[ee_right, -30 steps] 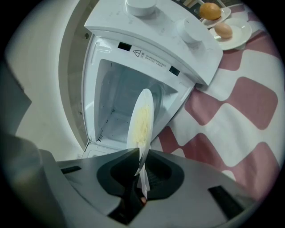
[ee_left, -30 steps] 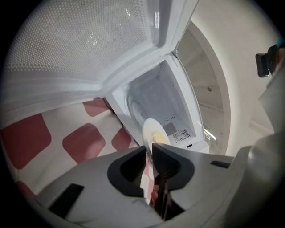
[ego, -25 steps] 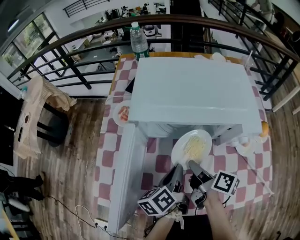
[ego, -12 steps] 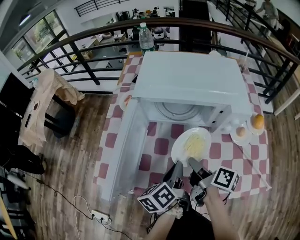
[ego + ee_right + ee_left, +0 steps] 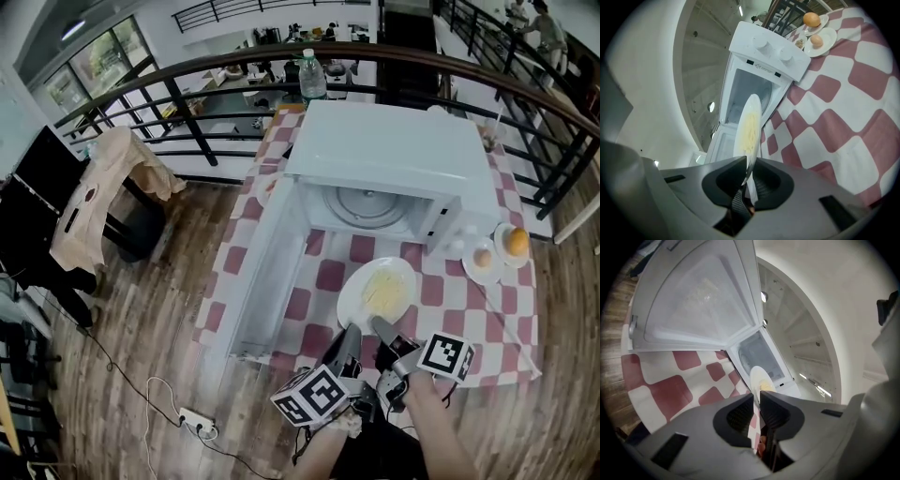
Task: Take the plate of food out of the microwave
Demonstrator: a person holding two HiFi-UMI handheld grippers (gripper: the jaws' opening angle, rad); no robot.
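since 1 second ago: the round white plate [image 5: 378,292] of pale yellow noodles was half under the front edge of the white box-shaped microwave [image 5: 394,150]. Now it's fully out in front of the opening.

also changed: the head view now looks into the cavity, so the round glass turntable [image 5: 367,204] shows, with nothing on it.

plate right now: over the red-and-white checked tablecloth [image 5: 450,300], just in front of the open cavity, level in the head view. Can't tell whether it hangs above the cloth or touches it.

left gripper [image 5: 352,336]: jaws nearly together – only a thin gap, and the plate's near rim [image 5: 759,378] sits pinched in it [image 5: 757,397].

right gripper [image 5: 380,328]: same deal – jaws [image 5: 749,164] clamped narrow on the plate's near edge [image 5: 747,129], just beside the left one.

door [image 5: 272,272]: swung wide open on the left of the oven.

other stuff: 2 small white saucers [image 5: 472,273] to the right of the microwave, one with an egg and one with an orange, and a clear plastic water bottle [image 5: 313,77] behind it at the far table edge.
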